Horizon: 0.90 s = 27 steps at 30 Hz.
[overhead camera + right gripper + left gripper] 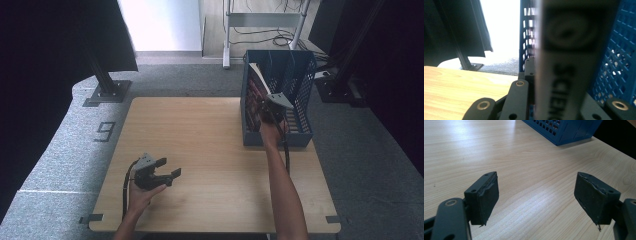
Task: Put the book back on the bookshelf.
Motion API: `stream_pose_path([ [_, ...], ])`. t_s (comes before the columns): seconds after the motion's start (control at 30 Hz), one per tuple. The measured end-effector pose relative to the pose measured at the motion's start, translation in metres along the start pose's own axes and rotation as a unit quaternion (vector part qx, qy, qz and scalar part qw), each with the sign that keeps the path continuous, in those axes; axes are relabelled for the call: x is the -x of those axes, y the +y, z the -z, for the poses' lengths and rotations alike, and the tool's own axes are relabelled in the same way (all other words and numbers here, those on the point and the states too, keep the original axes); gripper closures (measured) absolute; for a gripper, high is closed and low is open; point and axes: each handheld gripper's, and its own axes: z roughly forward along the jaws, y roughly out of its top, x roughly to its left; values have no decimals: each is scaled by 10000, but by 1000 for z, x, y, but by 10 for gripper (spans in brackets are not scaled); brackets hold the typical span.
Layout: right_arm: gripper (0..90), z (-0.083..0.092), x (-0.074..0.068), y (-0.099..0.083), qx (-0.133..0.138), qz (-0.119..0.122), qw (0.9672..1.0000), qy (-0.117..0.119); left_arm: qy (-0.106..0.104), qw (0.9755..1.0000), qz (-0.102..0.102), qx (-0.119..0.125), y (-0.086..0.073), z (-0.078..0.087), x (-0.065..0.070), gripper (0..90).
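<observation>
Holding: our right gripper (270, 107) is clamped on a book (574, 62), its jaws closed against the spine at the near end of the blue basket (302, 80)
Book: we see it tilted, its top leaning toward the basket's left wall, lower part inside the basket
Basket: stands on the table (210, 145) at its far right side
Left gripper (167, 169): we hold it low over the near left of the table, jaws spread wide with nothing between them, well apart from the basket
Left pads (486, 197): we see bare wood between them
</observation>
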Motion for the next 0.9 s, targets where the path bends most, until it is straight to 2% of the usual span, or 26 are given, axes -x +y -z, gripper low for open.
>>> stream_pose_path([
  [0.33,817,-8,7,1,197,-255,9988,-372,36,10000,16,-3,-1,0,-2,199],
  [0.5,818,-16,8,6,268,-185,9981,-523,61,10000,45,13,-1,2,-4,199],
  [0.63,818,-22,9,7,295,-256,9972,-631,76,9999,63,38,-1,3,-6,199],
  [0.8,818,-29,8,12,452,-257,9959,-744,92,9999,96,55,0,4,-8,199],
  [0.9,818,-37,6,12,431,-284,9954,-805,99,9999,109,67,0,5,-9,199],
])
